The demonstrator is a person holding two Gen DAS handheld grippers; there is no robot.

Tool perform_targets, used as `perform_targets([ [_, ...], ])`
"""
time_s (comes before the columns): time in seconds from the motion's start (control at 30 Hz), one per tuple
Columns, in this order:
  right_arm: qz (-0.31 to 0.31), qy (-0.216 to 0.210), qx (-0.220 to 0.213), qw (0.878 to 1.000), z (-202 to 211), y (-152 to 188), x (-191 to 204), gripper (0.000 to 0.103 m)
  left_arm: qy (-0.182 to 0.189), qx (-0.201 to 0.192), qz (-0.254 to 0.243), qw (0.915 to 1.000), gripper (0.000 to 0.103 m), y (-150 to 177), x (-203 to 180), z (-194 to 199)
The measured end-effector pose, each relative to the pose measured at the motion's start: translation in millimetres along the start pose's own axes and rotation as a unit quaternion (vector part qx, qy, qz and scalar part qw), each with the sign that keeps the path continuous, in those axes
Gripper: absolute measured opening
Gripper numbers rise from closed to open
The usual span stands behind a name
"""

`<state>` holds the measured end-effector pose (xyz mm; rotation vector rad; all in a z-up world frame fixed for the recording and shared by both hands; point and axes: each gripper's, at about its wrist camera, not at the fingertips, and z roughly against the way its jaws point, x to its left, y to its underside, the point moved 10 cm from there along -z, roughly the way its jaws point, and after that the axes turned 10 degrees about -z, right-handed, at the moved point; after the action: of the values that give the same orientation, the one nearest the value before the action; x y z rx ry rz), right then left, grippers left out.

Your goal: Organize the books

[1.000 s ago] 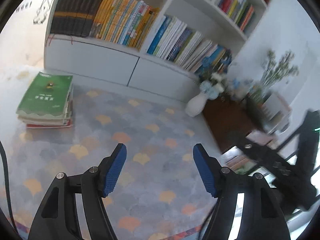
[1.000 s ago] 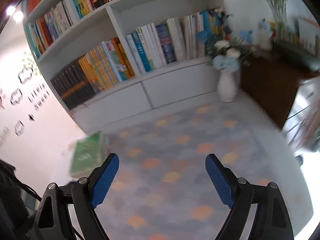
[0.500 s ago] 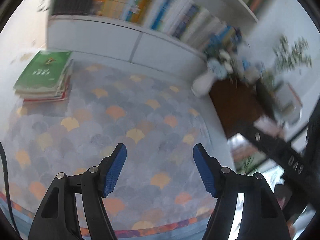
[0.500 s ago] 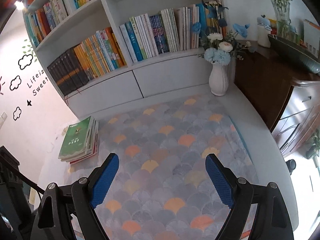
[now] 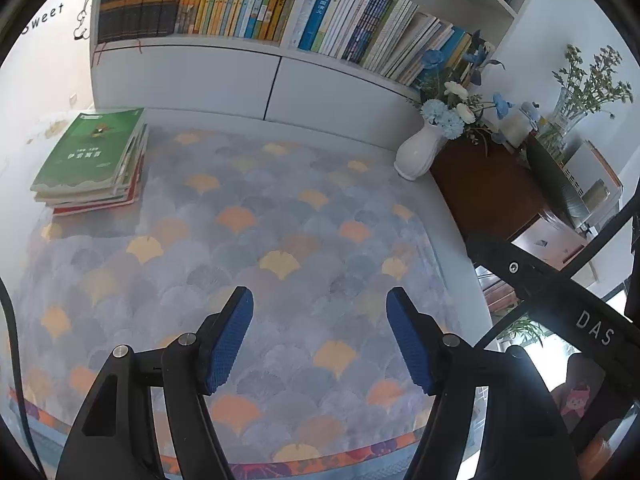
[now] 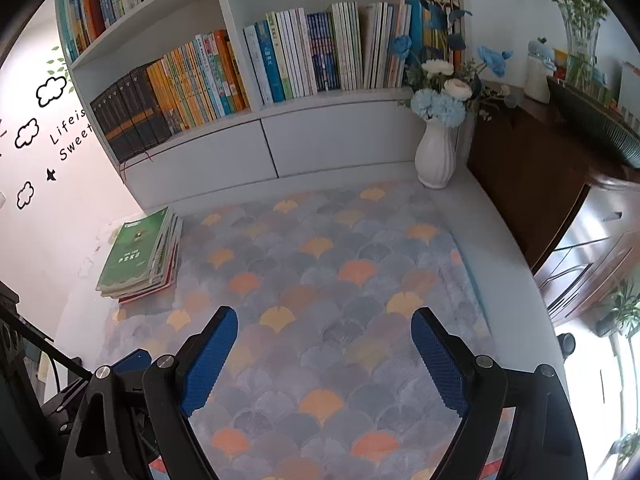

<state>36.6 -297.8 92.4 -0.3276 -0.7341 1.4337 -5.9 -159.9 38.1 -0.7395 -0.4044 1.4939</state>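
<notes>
Left wrist view – one book stack point(image 5: 94, 160), one vase point(image 5: 418, 152), one rug point(image 5: 280, 240)

- The rug point(image 5: 280, 240) is grey-blue with a fan-scale pattern, dotted with orange and yellow leaf shapes, and has an orange-and-purple border.
- The stack of books point(image 5: 92, 160) has a green cover on top and a red one at the bottom.
- The vase point(image 6: 436, 156) is white and ribbed, holding blue and white flowers.
- The bookcase point(image 6: 248, 152) is white.
- The cabinet point(image 6: 520, 184) is dark brown.
- The gripper pads point(image 5: 230, 340) are blue on black.
</notes>
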Motion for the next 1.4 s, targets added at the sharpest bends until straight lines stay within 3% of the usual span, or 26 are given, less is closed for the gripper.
perform_targets([
  [0.27,0.003,0.007,0.018,1.0,-5.8,5.9,-4.2,0.087,0.0,0.018,0.002,0.9998,0.067,-0.7,1.3,-12.6],
  [0.53,0.002,0.01,0.005,1.0,-2.7,0.2,-12.1,0.087,-0.032,0.004,-0.054,0.998,0.068,-28.1,2.0,-4.7],
  [0.73,-0.011,0.019,0.0,1.0,-5.9,-10.0,-24.2,0.087,-0.035,0.002,-0.03,0.9989,0.071,-14.7,16.6,0.0],
  [0.93,0.0,0.037,0.005,0.999,-21.6,-18.4,-28.8,0.087,-0.077,-0.012,-0.045,0.9959,0.071,-7.5,42.0,16.9],
  [1.03,0.027,0.05,0.004,0.998,-30.2,-22.3,-19.3,0.087,-0.088,-0.016,-0.026,0.9956,0.071,-4.8,58.3,26.4],
  [1.33,0.083,0.013,0.035,0.996,-53.6,-3.0,34.2,0.087,-0.107,-0.007,0.013,0.9941,0.071,12.0,88.7,31.4],
  [1.4,0.091,0.013,0.04,0.995,-57.8,0.6,39.3,0.087,-0.129,-0.007,0.011,0.9916,0.071,11.7,97.2,34.1],
])
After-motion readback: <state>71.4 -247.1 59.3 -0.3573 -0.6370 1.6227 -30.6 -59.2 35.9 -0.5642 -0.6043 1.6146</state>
